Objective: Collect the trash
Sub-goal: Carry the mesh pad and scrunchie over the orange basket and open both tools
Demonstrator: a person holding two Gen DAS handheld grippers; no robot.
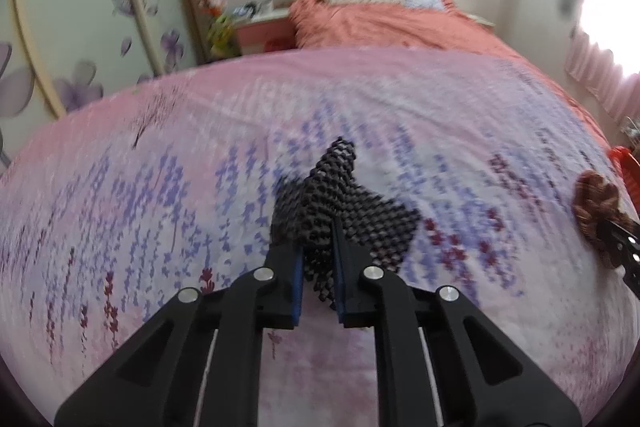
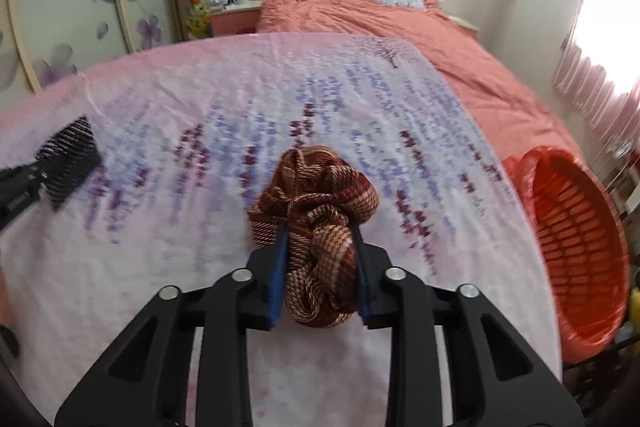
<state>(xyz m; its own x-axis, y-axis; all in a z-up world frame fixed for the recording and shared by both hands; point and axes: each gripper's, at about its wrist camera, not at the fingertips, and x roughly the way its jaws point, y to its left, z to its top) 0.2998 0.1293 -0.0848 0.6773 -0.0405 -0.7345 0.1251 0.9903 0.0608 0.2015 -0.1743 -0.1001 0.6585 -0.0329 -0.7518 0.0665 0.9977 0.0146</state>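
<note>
Black netting (image 1: 340, 203) is pinched tight by the left gripper (image 1: 318, 259); the right gripper (image 2: 320, 267) squeezes a brown checked cloth (image 2: 316, 211), both probably bound for the orange basket (image 2: 580, 243).

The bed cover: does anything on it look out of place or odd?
Nothing lies loose on the bed cover. The black mesh piece and the brown patterned cloth are each pinched in a claw. The red basket stands tilted at the bed's edge.

left hand-held gripper (image 1: 318, 247) | black frame, blue pads (silver screws)
</note>
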